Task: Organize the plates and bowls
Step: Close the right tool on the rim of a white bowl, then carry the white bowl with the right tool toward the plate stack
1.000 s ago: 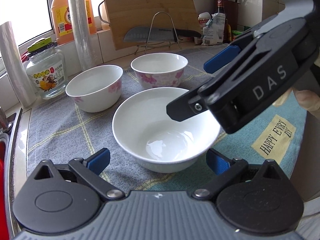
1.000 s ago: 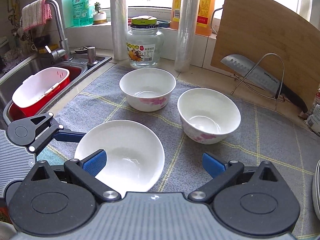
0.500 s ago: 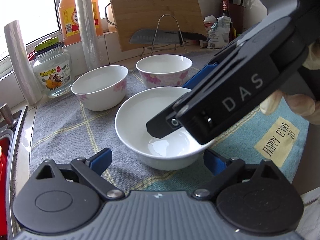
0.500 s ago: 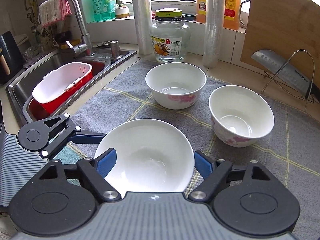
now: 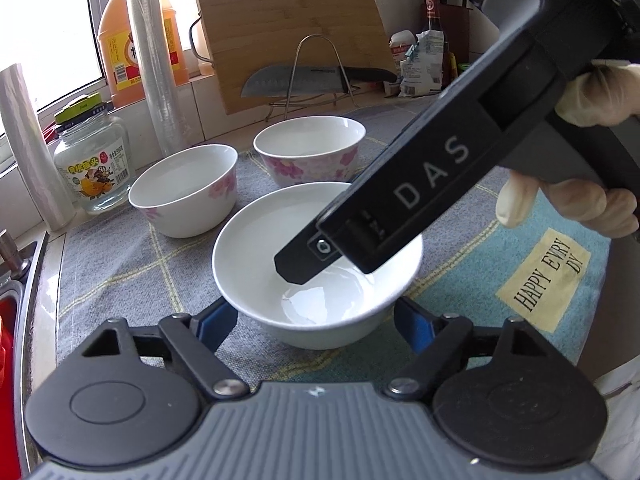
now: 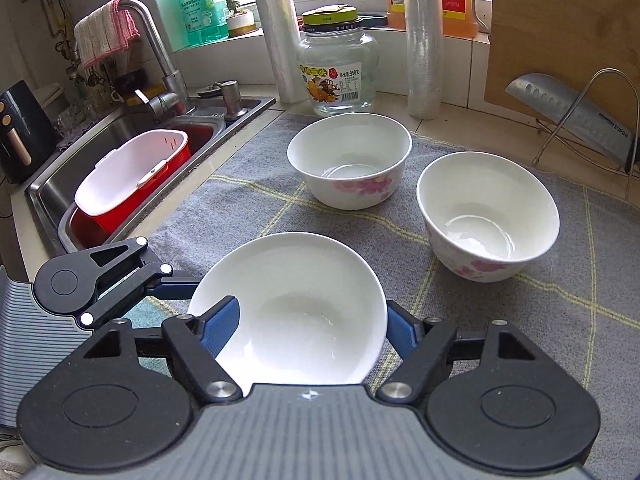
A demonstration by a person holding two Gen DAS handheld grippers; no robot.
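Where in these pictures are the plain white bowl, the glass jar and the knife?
plain white bowl [image 6: 296,312], right wrist view, on its inner wall.
glass jar [image 6: 340,76], right wrist view, on its label.
knife [image 5: 296,82], left wrist view, on the middle of its blade.

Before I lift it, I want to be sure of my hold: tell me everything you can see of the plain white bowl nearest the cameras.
The plain white bowl looks like glossy glazed ceramic, wide and shallow, with no pattern, empty and upright on the grey checked mat. Both tools have just been closing around it: the left tool straddles its lower wall, the right tool its rim, one blue pad overlapping inside. Firm contact cannot be confirmed. It stands apart from the two flowered bowls behind.
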